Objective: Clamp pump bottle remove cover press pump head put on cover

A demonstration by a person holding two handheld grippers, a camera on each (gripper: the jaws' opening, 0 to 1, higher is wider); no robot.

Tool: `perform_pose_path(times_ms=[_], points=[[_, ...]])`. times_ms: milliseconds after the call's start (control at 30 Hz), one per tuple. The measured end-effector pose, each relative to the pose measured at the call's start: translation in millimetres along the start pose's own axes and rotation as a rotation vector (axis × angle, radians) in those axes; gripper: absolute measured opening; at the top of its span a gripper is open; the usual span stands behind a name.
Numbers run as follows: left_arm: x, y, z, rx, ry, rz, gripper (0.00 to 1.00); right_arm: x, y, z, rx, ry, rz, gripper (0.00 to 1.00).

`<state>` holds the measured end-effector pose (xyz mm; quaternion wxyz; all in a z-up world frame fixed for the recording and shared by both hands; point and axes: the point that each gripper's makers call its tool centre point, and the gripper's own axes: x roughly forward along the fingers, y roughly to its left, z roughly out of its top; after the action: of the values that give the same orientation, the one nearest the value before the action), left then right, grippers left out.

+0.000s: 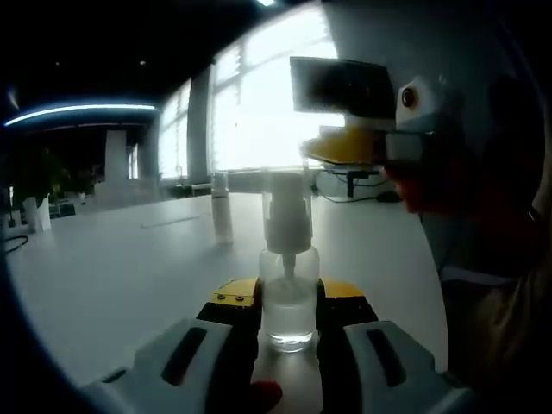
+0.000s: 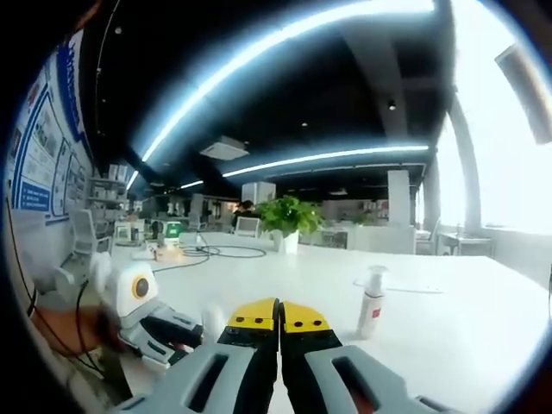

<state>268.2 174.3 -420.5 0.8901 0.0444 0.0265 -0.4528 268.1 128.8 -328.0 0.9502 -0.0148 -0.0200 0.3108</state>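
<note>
A small clear pump bottle (image 1: 289,302) stands upright on the white table (image 1: 129,267), and my left gripper (image 1: 289,312) is shut on its lower body. Its white pump head (image 1: 287,220) rises above the jaws; a translucent cover seems to sit over it, but backlight makes this hard to tell. My right gripper (image 1: 341,148) comes in from the right, yellow tips level with the bottle's top and just right of it. In the right gripper view my right gripper (image 2: 279,321) is shut with nothing between its jaws, and the left gripper's body (image 2: 142,302) lies low on the left.
A second slim bottle (image 1: 222,211) stands farther back on the table; it has a red label (image 2: 372,304). A potted plant (image 2: 289,216) and cables (image 2: 211,252) sit at the far end. A person's sleeve (image 1: 483,224) fills the right side. Bright windows are behind.
</note>
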Motion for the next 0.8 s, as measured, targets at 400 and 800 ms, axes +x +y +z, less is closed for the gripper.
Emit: perform_pose_path(times_ms=[400, 800], points=[[0, 1.1, -0.1, 0.001, 0.002, 0.006, 0.15, -11, -14, -17.8, -0.036, 0.031, -0.031, 0.0], [1, 0.3, 0.4, -0.001, 0.003, 0.009, 0.15, -23, -36, -37.3, -0.014, 0.05, -0.066, 0.0]])
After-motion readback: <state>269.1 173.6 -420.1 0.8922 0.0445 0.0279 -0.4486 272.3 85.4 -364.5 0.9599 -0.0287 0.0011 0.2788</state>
